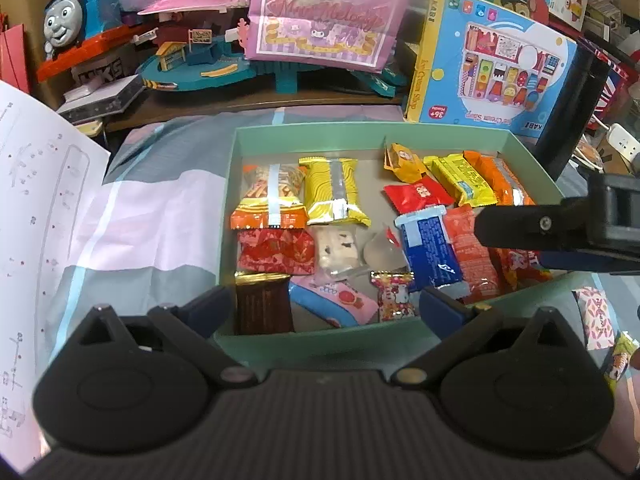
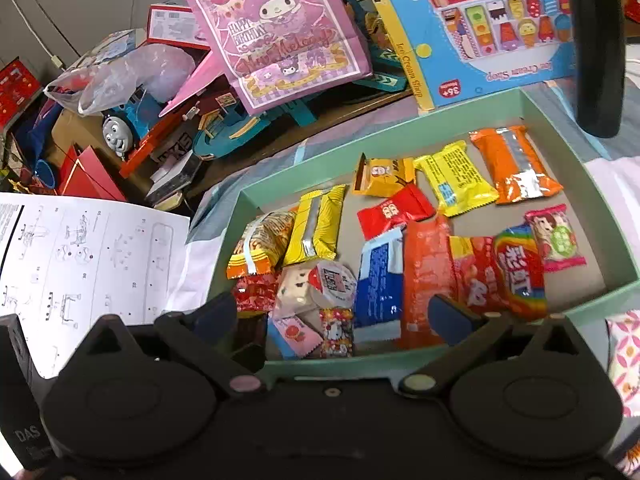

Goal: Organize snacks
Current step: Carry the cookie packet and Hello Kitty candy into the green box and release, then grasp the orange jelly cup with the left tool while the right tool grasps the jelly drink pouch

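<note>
Pale green box [image 1: 312, 136] lies open on a bedsheet [image 1: 160, 208] of grey, pink and blue blocks; wrapped snacks [image 2: 384, 248] fill its floor in loose rows, yellow, orange, red and blue packs side by side. Two more packets [image 1: 598, 316] lie on the sheet just outside its right wall. Left gripper [image 1: 320, 304] hangs over the near rim, fingers [image 1: 444, 304] spread wide, nothing between them. Right gripper [image 2: 332, 316] likewise, wide apart and empty. A printed instruction sheet [image 2: 92, 256] lies left of the box. Behind: a wooden ledge [image 1: 248, 100] crowded with a blue toy train [image 1: 76, 16], pink gift bag [image 2: 276, 36] and blue ice-cream toy box [image 1: 492, 64].
</note>
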A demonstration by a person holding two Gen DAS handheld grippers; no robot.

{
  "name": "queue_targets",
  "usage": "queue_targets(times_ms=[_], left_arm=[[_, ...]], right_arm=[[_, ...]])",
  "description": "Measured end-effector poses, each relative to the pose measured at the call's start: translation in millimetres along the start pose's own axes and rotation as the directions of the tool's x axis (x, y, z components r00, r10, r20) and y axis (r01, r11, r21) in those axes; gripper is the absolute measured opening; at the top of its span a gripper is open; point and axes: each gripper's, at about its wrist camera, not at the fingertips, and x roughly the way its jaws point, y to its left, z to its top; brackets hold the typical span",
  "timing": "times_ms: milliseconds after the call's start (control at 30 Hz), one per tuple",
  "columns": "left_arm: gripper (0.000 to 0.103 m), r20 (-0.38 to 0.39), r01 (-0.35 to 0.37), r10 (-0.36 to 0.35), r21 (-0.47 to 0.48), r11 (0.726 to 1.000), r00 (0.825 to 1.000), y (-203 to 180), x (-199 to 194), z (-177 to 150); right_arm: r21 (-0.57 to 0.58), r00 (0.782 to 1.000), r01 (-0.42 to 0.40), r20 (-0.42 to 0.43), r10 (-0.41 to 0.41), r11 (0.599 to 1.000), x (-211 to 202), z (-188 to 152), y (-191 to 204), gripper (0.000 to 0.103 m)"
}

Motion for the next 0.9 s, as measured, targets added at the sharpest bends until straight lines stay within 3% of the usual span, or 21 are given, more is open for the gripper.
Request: queue_targets(times_ms=[400,833,900], left_arm=[[0.103,0.023,0.013,-0.014,0.017,1.000,1.000,-4,-37,-21],[0.103,-0.077,0.024,-0.020,0.041,0.999,0.997,-4,-43,-82],[0.103,-0.106,0.034,-0.029,0.042,0.999,0.994,-4,-41,-92]], right_arm=[[-0.010,1.000,0.020,0.008,-0.020,1.000,-37,-21,5,0.103],[0.050,0.994,0.040,-0.104,-0.035,0.998,-47,-72,-20,0.103],[0.061,0.992,0.045,-0.124,-0.038,0.997,-45,-81,-24,0.089]])
